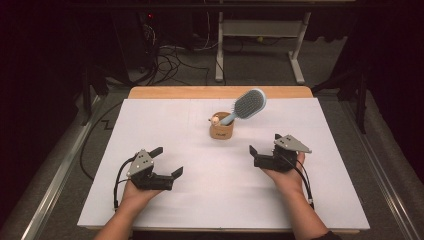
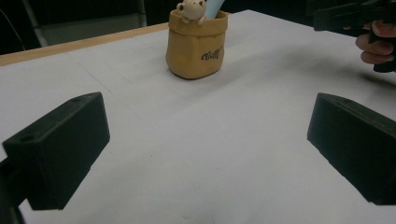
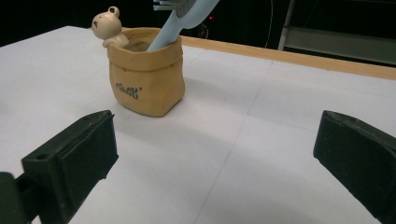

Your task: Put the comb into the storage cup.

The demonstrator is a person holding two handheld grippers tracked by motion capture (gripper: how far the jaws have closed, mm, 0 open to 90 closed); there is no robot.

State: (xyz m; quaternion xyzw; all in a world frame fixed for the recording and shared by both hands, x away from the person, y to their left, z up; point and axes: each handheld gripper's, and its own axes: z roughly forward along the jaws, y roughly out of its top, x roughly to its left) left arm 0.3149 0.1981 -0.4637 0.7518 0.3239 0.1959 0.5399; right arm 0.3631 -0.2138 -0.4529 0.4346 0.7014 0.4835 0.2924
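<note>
We had both tools spread wide: hairbrush leaned toward the desk's far-right corner from its cup (right tool sat nearer, left tool farther).

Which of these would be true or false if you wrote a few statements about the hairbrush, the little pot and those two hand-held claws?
1. The hairbrush stands handle-down in the tan pot. True.
2. The left gripper is clamped on the pot. False: its jaws are wide open over bare table, apart from the pot.
3. A small bear figure sits on the pot's rim. True.
4. The right gripper holds the brush. False: it is open and holds nothing, nearer the person than the pot.
5. The pot lies tipped on its side. False: it stands upright.
</note>
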